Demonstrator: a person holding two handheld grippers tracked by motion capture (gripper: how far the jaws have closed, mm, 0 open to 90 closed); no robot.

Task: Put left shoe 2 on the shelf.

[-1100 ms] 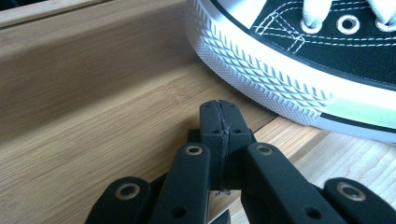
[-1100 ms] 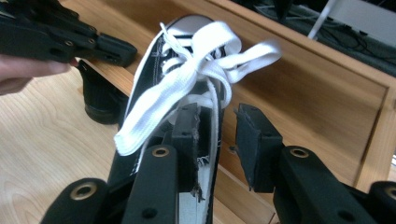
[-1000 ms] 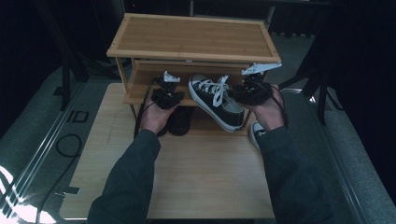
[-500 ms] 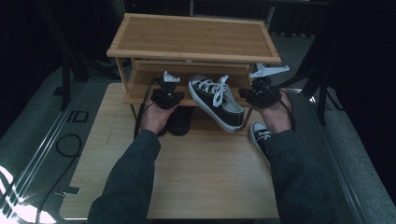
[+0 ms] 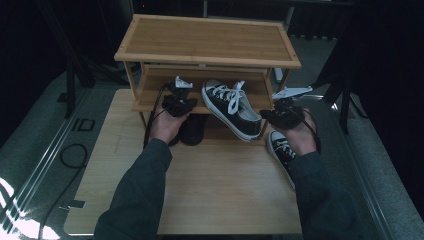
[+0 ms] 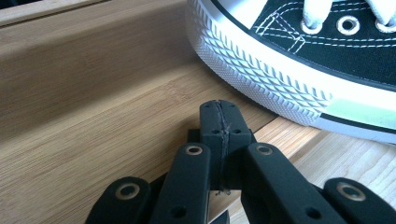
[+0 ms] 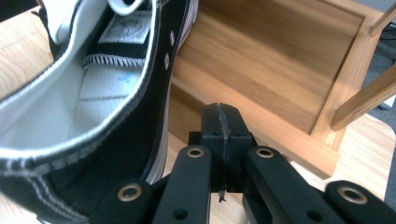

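Note:
A black sneaker with white laces (image 5: 232, 107) lies slantwise on the lower shelf of a bamboo shoe rack (image 5: 205, 42), its heel hanging over the front edge. My left gripper (image 5: 181, 95) is shut with nothing in it. In the left gripper view its tips (image 6: 219, 116) rest low over the shelf board just short of the sneaker's white toe rubber (image 6: 280, 79). My right gripper (image 5: 272, 112) is shut and empty beside the heel. In the right gripper view the sneaker's open collar (image 7: 84, 107) stands to the left of the closed tips (image 7: 219, 119).
A second black sneaker (image 5: 281, 150) lies on the wooden table (image 5: 215, 195) under my right hand. A dark object (image 5: 192, 129) sits on the table below the shelf. The rack's top shelf is bare. A cable (image 5: 75, 155) runs over the grey floor at left.
My right hand has moved right and down, off the sneaker's heel, uncovering the second sneaker on the table. The left hand and the sneaker on the shelf have stayed put.

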